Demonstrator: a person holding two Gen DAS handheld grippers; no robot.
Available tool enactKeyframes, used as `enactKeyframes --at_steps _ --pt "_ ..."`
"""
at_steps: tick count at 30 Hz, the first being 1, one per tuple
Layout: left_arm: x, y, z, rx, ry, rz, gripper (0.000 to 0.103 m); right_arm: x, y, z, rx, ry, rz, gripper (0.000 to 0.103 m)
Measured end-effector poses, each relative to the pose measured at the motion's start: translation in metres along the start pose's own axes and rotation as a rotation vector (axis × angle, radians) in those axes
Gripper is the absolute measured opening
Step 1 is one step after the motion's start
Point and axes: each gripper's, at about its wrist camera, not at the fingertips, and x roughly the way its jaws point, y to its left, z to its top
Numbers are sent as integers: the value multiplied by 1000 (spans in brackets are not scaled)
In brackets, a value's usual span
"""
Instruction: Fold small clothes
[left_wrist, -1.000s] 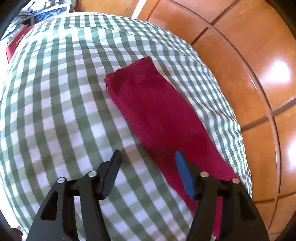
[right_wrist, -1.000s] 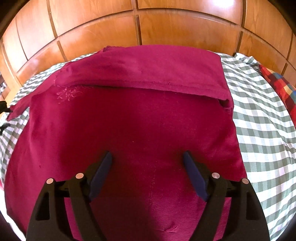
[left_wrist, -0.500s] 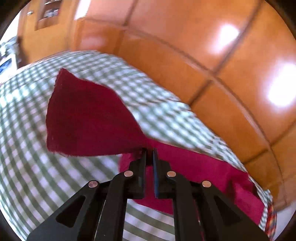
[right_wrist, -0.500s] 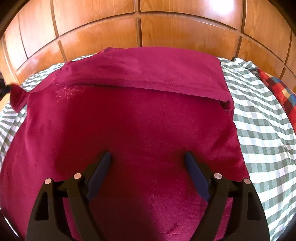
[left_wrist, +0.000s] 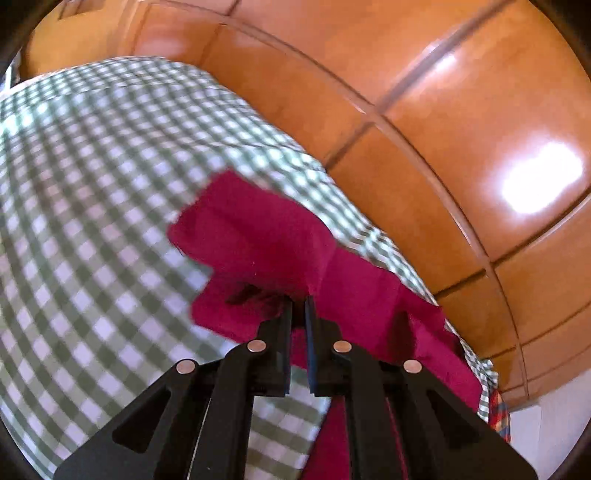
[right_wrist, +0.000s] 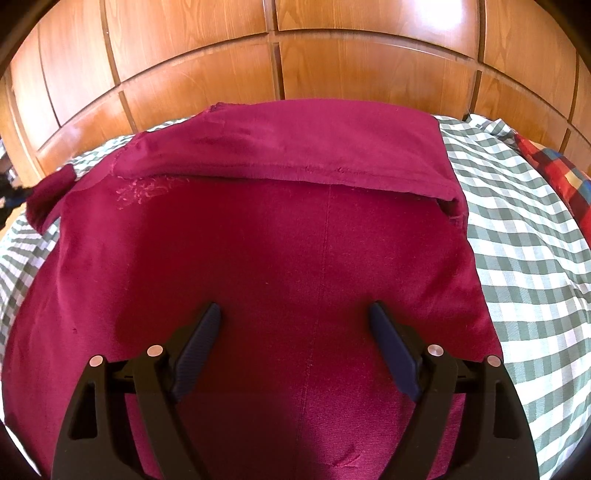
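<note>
Left gripper (left_wrist: 298, 310) pinches maroon garment's (right_wrist: 280, 266) sleeve end, lifted over checkered bedspread (left_wrist: 92, 184). Garment body lies rightward, flat under the right gripper (right_wrist: 295, 343), which hovers spread wide.

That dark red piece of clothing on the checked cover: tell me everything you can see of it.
The dark red garment looks like soft woven cloth, spread mostly flat on the green-checked cover. Its far edge is folded over toward the camera, showing a frayed hem; faint embroidery sits near the left, and a center seam runs down it. The left gripper is shut on one end, lifting it into a fold. The right gripper hovers open over the middle.
</note>
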Motion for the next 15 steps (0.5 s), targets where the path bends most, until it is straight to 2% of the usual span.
enactKeyframes --at_steps 4,6,11,14,15 --pt "-20 17 8 -28 -45 13 5 0 0 0 1 -2 1 83" --pt "-27 10 11 -15 -68 0 5 0 0 0 2 -2 1 83" --pt "-30 -62 -1 160 -95 -80 5 0 0 -1 1 -3 -1 83" --pt "-22 -118 -22 264 -66 -158 5 0 0 0 3 -4 0 83" --pt "-16 -145 -37 329 -47 -180 5 -1 0 0 4 -5 2 83"
